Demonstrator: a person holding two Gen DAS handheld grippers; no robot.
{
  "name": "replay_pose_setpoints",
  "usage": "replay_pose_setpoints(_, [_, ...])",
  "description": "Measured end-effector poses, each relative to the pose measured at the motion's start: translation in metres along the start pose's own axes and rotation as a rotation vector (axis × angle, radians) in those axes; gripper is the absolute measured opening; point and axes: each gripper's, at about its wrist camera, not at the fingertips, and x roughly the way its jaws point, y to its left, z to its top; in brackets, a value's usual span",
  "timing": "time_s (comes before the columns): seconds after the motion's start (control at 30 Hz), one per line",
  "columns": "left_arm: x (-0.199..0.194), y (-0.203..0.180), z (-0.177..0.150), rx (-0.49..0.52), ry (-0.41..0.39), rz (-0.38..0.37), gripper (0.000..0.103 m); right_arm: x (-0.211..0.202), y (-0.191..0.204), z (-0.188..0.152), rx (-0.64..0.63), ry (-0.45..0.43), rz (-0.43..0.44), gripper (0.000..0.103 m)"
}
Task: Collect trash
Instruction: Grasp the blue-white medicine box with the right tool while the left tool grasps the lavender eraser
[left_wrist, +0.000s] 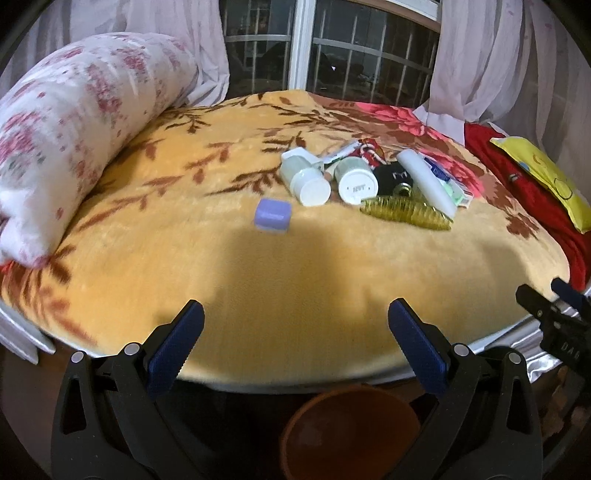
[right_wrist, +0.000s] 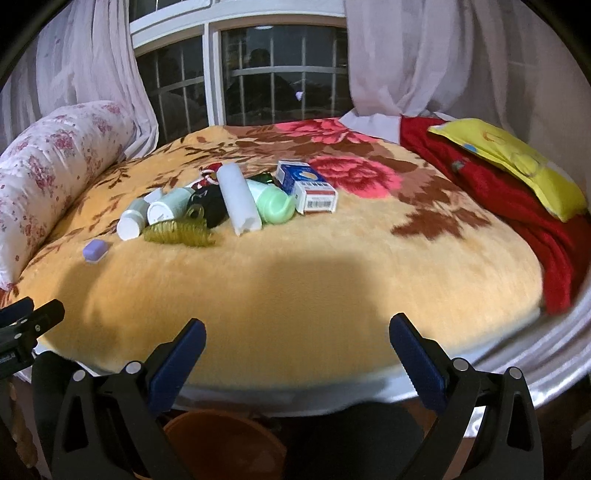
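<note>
Both the left gripper (left_wrist: 295, 332) and right gripper (right_wrist: 297, 347) hang spread wide and empty at the bed's near edge, seemingly ready to carry the trash (right_wrist: 229, 199) piled mid-blanket (right_wrist: 332, 277) to the bin (left_wrist: 351, 432) below.

trash pile (left_wrist: 369, 177) on blanket (left_wrist: 295, 258), bucket (left_wrist: 351, 432) below

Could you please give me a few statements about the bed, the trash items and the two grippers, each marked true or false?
1. The left gripper is open with nothing between its jaws. True.
2. The small purple box lies apart from the pile. True.
3. The right gripper is clamped on the white tube. False: it is open and empty, and the tube lies in the pile.
4. The brown bin stands on top of the blanket. False: it sits below the bed edge.
</note>
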Motion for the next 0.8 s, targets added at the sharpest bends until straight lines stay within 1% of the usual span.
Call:
replay_pose_setpoints(0.1, [0.014,-0.004,0.015,0.013,0.004,0.002,0.097,0.019,-0.009,0.027,-0.01,0.02,0.025,0.098])
replay_pose_setpoints(0.17, [0.022,-0.004,0.024,0.014,0.006,0.0,0.097,0.033,-0.019,0.047,0.006,0.044,0.04,0.098])
replay_pose_setpoints(0.27, [0.034,-0.002,0.035,0.001,0.014,-0.013,0.097,0.062,-0.036,0.079,0.052,0.103,0.088,0.098])
replay_pose_setpoints(0.3, [0.038,-0.002,0.037,-0.006,0.022,-0.017,0.097,0.077,-0.044,0.093,0.075,0.13,0.101,0.098])
replay_pose_setpoints(0.37, [0.046,0.0,0.04,-0.02,0.04,-0.029,0.097,0.095,-0.049,0.108,0.094,0.155,0.107,0.098])
replay_pose_setpoints(0.4, [0.049,0.001,0.04,-0.025,0.046,-0.031,0.097,0.112,-0.051,0.119,0.086,0.177,0.108,0.098])
replay_pose_setpoints(0.5, [0.056,0.004,0.042,-0.03,0.052,-0.024,0.097,0.146,-0.052,0.136,0.062,0.242,0.104,0.098])
replay_pose_setpoints(0.57, [0.059,0.006,0.045,-0.029,0.053,-0.023,0.097,0.167,-0.054,0.146,0.071,0.288,0.141,0.098])
replay_pose_setpoints(0.73, [0.062,0.012,0.052,-0.044,0.046,-0.032,0.097,0.202,-0.057,0.163,0.114,0.379,0.258,0.098])
replay_pose_setpoints(0.8, [0.063,0.014,0.053,-0.05,0.044,-0.036,0.097,0.213,-0.055,0.167,0.109,0.41,0.278,0.098])
